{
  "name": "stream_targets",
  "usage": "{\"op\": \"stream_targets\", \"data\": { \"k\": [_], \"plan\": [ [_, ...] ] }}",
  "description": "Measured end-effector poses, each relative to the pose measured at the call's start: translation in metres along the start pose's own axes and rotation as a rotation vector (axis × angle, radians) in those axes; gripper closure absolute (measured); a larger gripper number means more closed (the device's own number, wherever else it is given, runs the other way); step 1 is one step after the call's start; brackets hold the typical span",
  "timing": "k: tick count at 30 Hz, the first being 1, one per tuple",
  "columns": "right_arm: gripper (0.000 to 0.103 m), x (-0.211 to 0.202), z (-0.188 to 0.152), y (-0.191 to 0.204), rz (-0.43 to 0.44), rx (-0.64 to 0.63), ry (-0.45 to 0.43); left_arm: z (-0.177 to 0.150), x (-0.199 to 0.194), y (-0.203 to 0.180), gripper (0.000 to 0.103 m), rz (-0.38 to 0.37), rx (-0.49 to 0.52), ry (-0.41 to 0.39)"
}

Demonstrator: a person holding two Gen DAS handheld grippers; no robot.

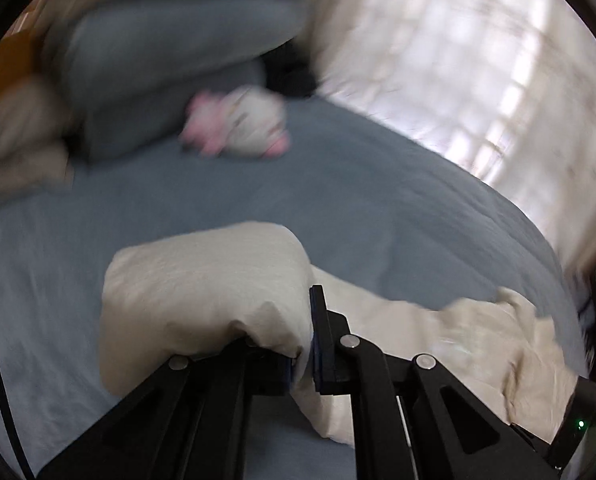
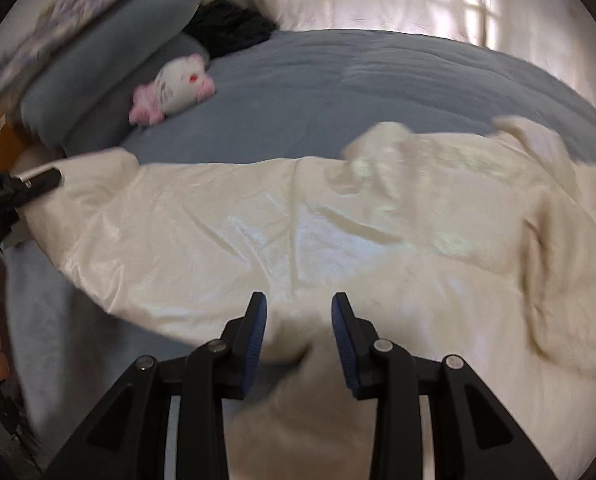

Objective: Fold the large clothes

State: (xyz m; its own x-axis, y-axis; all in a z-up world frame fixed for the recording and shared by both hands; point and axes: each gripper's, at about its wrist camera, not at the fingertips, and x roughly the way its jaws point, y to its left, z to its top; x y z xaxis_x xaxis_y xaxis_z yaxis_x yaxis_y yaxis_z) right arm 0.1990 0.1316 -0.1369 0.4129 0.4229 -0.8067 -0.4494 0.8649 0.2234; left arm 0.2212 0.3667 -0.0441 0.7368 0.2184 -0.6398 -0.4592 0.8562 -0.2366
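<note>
In the left wrist view, the left tongs (image 1: 305,344) are closed tight on a bunched edge of the cream garment (image 1: 206,300), which puffs up over the jaws above the blue bed (image 1: 337,184). The step in hand seems to be the taking of two edges to start a fold.

In the right wrist view, the garment (image 2: 298,232) lies spread across the bed (image 2: 337,76), near a pink plush toy (image 2: 174,88). The right tongs (image 2: 298,332) stand partly open, with a ridge of cloth between the pads; I cannot tell whether they press on it. I judge the next move needs a sure right grip, then both edges carried over together.
</note>
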Motion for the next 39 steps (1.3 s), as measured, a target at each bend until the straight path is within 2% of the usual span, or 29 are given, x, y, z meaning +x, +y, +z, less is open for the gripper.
{"op": "stream_targets", "data": {
  "k": [3, 4, 6, 8, 11, 14, 16, 17, 19, 21, 23, 25, 27, 32, 37, 39],
  "plan": [
    [0.069, -0.044, -0.016, -0.03, 0.044, 0.112, -0.041, 0.01, -0.039, -0.057, 0.098, -0.044, 0.121, -0.037],
    [0.069, -0.061, -0.024, -0.043, 0.051, 0.147, -0.064, 0.009, -0.052, -0.089, 0.098, -0.073, 0.175, -0.042],
    [0.069, -0.089, -0.038, -0.065, 0.032, 0.184, -0.114, -0.001, -0.069, -0.139, 0.098, -0.116, 0.249, -0.041],
    [0.069, -0.119, -0.052, -0.091, -0.033, 0.206, -0.166, -0.017, -0.08, -0.19, 0.098, -0.176, 0.337, -0.036],
    [0.069, -0.153, -0.071, -0.134, -0.113, 0.261, -0.215, -0.051, -0.074, -0.263, 0.098, -0.243, 0.421, 0.011],
    [0.069, -0.175, -0.086, -0.175, -0.166, 0.338, -0.245, -0.096, -0.053, -0.315, 0.094, -0.273, 0.486, 0.081],
    [0.069, -0.181, -0.097, -0.203, -0.195, 0.396, -0.247, -0.137, -0.026, -0.346, 0.089, -0.294, 0.537, 0.17],
    [0.069, -0.182, -0.103, -0.215, -0.203, 0.424, -0.238, -0.151, -0.016, -0.352, 0.086, -0.303, 0.543, 0.213],
    [0.069, -0.183, -0.115, -0.235, -0.207, 0.47, -0.221, -0.18, 0.01, -0.362, 0.072, -0.326, 0.527, 0.353],
    [0.069, -0.181, -0.126, -0.249, -0.196, 0.508, -0.205, -0.198, 0.025, -0.354, 0.066, -0.319, 0.502, 0.435],
    [0.069, -0.18, -0.13, -0.256, -0.176, 0.526, -0.196, -0.207, 0.032, -0.339, 0.062, -0.325, 0.464, 0.475],
    [0.062, -0.177, -0.13, -0.256, -0.164, 0.529, -0.192, -0.205, 0.03, -0.328, 0.046, -0.33, 0.443, 0.465],
    [0.051, -0.177, -0.129, -0.254, -0.148, 0.526, -0.203, -0.199, 0.018, -0.313, 0.039, -0.333, 0.423, 0.417],
    [0.05, -0.18, -0.129, -0.251, -0.09, 0.523, -0.212, -0.174, -0.012, -0.294, 0.038, -0.322, 0.402, 0.313],
    [0.049, -0.188, -0.108, -0.249, -0.071, 0.492, -0.191, -0.157, -0.029, -0.273, 0.038, -0.269, 0.448, 0.241],
    [0.031, -0.188, -0.095, -0.251, -0.062, 0.471, -0.173, -0.15, -0.03, -0.262, 0.038, -0.238, 0.465, 0.216]
  ]
}}
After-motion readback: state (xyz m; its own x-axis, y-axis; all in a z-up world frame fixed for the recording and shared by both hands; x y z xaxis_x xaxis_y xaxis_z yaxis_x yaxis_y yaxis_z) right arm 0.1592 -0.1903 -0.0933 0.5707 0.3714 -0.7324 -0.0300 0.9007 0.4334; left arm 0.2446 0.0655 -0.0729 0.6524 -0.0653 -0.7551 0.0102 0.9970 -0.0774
